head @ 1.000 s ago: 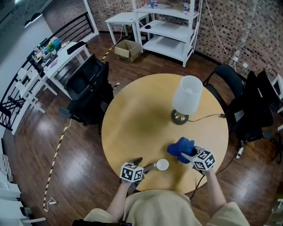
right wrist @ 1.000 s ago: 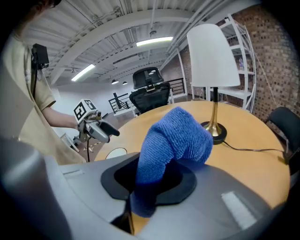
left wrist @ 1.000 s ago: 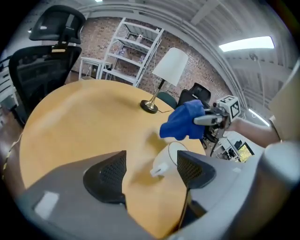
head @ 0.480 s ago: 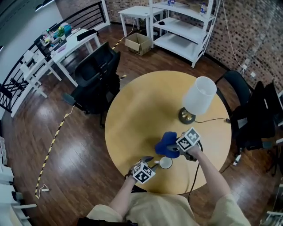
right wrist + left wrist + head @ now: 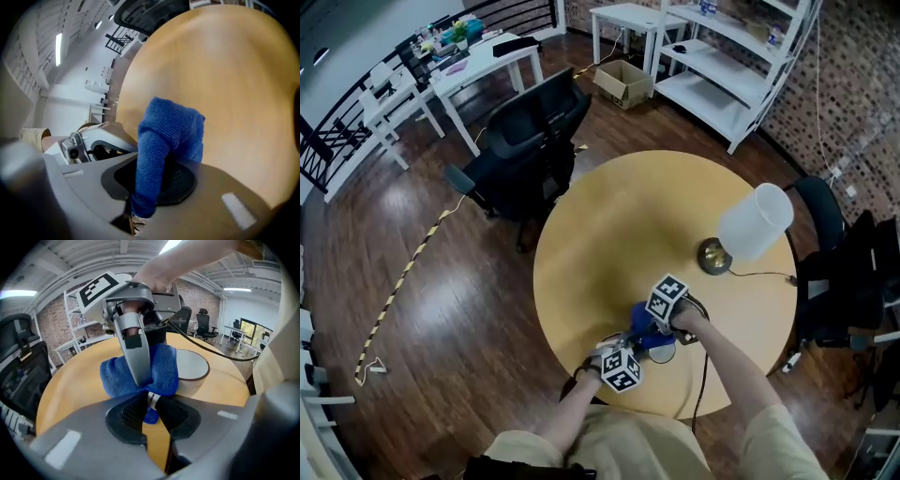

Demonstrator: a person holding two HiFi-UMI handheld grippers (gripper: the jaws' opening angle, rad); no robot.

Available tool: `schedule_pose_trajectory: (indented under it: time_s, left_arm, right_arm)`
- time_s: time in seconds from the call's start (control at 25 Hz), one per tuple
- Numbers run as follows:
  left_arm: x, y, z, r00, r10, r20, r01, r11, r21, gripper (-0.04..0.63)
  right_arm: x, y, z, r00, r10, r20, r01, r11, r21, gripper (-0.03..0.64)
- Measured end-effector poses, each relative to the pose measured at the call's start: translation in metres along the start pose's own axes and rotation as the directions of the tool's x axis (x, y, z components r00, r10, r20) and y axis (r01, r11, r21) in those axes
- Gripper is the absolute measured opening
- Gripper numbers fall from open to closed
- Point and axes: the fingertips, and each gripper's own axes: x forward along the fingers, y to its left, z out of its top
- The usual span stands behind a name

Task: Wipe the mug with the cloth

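Wood flooring [image 5: 441, 309] and a brick wall [image 5: 853, 84] surround the round bench [image 5: 609, 234], seen from above. My left tongs [image 5: 151, 401] have just been closing and are clamped on the handle [image 5: 153, 398] of the white mug [image 5: 192, 372]. The handle sits between the pads, and the mug body stands upright on the bench just beyond the left tips. My right tongs [image 5: 152, 182] are clamped on the blue cloth [image 5: 171, 133], which bunches out ahead of their tips. The right tongs point down toward the left tongs from the far side, and the cloth hangs against the mug's side, directly above the left tips and touching the handle. A lamp [image 5: 750, 225] with a white shade stands on the bench well beyond the right tongs, its cord [image 5: 764, 276] running to the bench edge. A black office chair [image 5: 525, 141] stands off the bench, far beyond the left tongs.
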Motion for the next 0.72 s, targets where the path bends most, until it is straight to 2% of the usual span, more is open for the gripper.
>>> schedule_pose_trajectory:
  time_s: [0.2, 0.48, 0.6, 0.72]
  left_arm:
    - [0.0, -0.002, -0.001, 0.999, 0.045, 0.003, -0.045, 0.999, -0.018, 0.051]
    - [0.004, -0.006, 0.003, 0.999, 0.053, 0.0, -0.053, 0.998, -0.015, 0.048]
    - [0.003, -0.003, 0.002, 0.998, 0.059, -0.007, -0.059, 0.998, -0.031, 0.048]
    - [0.002, -0.003, 0.001, 0.998, 0.064, -0.014, -0.064, 0.997, -0.043, 0.048]
  right_arm:
    - [0.002, -0.002, -0.007, 1.0, 0.019, 0.004, -0.019, 1.0, 0.003, 0.072]
    - [-0.013, -0.023, -0.027, 0.985, 0.018, 0.174, -0.039, 0.992, 0.117, 0.072]
    - [-0.024, -0.03, -0.035, 0.96, 0.013, 0.28, -0.066, 0.981, 0.18, 0.072]
    - [-0.03, -0.037, -0.048, 0.908, 0.014, 0.419, -0.135, 0.956, 0.259, 0.072]
